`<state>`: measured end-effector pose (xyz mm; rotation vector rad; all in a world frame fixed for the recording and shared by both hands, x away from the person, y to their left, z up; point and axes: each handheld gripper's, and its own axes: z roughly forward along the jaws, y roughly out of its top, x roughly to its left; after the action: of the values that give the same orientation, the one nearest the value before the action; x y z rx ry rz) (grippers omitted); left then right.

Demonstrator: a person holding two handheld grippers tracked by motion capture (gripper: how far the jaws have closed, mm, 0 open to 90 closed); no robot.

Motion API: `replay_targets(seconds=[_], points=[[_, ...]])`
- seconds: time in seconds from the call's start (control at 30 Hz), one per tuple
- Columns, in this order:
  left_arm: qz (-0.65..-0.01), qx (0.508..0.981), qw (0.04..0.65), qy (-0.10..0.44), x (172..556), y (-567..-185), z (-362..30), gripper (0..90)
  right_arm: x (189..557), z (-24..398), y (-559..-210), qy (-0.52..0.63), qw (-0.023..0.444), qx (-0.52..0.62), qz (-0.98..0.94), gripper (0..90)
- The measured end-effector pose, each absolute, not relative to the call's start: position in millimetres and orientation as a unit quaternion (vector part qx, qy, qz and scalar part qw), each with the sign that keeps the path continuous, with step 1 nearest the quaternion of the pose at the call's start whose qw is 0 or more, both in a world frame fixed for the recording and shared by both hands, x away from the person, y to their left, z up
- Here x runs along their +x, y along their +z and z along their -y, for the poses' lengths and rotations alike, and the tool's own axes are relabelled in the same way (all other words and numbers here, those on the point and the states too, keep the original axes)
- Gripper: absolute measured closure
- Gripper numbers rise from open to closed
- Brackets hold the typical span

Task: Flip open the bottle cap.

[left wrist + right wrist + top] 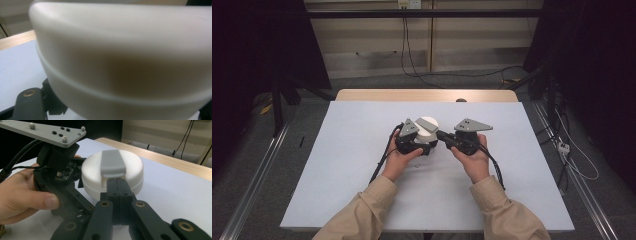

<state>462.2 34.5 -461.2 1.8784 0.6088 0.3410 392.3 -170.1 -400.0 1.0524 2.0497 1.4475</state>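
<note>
**Two grippers on a white round container at table centre**

High view: white round container (428,128) sits mid-table on the white table sheet (342,165), between the two grippers. Left gripper (411,139) is pressed against its left side, right gripper (447,138) comes in from its right. Grey three-cornered plates top both. Beige sleeves enter from the bottom. The grey latch can't be made out from up here.

Right gripper view: adds detail the high view lacks. A grey latch tab (113,163) runs across the container (130,172) lid and down its front. The right gripper (117,185) has its jaws pressed together, tips touching the container wall just under the tab's lower edge; whether they pinch the tab's lip, can't tell. Left hand (22,192) and the left gripper's body sit tight against the container's left side.

Left gripper view: very close and blurred; the container (125,57) wall with a seam line across it. One dark jaw link shows at bottom left beside it. The left gripper's jaws are nearly together; whether they clamp any part of the container, can't tell. Wooden table edge (15,41) at left.
</note>
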Motion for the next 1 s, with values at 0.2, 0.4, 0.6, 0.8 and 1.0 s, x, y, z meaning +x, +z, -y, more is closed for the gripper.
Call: replay_targets(seconds=[0.2,0.4,0.6,0.8,1.0], points=[[-0.256,0.791,0.537,0.144,462.0,-461.1,-34.5,18.2,395.1,166.2,-396.2,0.521,0.212,0.376,-0.736,90.0],[-0.255,0.791,0.537,0.144,462.4,-461.2,-34.8,18.1,397.1,163.4,-389.1,0.519,0.215,0.373,-0.738,90.0],[-0.257,0.789,0.539,0.143,461.9,-461.4,-34.1,18.2,399.7,159.3,-384.2,0.517,0.215,0.368,-0.742,90.0],[-0.258,0.789,0.539,0.143,461.8,-461.4,-34.0,18.2,401.3,156.3,-381.2,0.516,0.218,0.365,-0.743,90.0],[-0.256,0.791,0.537,0.145,462.2,-461.3,-34.4,18.2,403.4,153.9,-378.5,0.513,0.219,0.362,-0.747,90.0]])
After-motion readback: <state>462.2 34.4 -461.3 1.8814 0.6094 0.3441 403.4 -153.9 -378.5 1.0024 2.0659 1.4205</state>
